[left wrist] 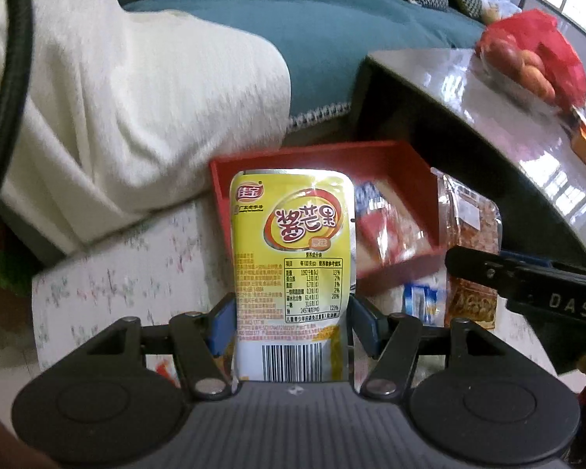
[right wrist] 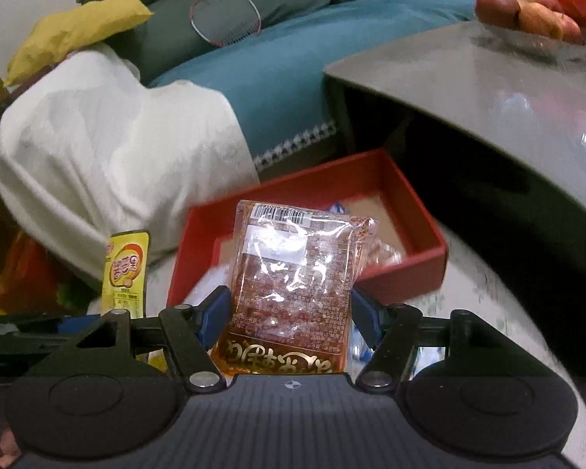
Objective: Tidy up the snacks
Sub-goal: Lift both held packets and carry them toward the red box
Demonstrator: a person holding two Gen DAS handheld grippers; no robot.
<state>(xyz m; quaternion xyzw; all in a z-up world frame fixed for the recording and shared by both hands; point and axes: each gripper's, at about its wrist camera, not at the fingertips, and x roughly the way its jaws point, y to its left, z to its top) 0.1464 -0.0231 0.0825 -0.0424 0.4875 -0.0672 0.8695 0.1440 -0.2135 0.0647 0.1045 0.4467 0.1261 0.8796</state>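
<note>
My left gripper [left wrist: 291, 314] is shut on a yellow snack pouch [left wrist: 293, 250], held upright with its barcode toward the camera. In the right wrist view that yellow pouch [right wrist: 125, 269] shows at the left. My right gripper [right wrist: 291, 312] is shut on a clear orange-brown snack pack [right wrist: 297, 273], which also appears beside the other gripper's black arm as the orange-brown pack [left wrist: 468, 230] in the left wrist view. Both packs hang above a red tray [left wrist: 410, 164] on a floral-cloth surface. The red tray [right wrist: 410, 269] holds a few packets, one red and white [left wrist: 386, 234].
A grey glossy coffee table [right wrist: 488, 90] stands right of the tray, with a glass bowl of apples [right wrist: 527, 19] and a red bag [left wrist: 543, 43]. A teal sofa [right wrist: 285, 62] with a white blanket [right wrist: 109, 148] lies behind. A blue-white packet [left wrist: 422, 301] sits on the cloth.
</note>
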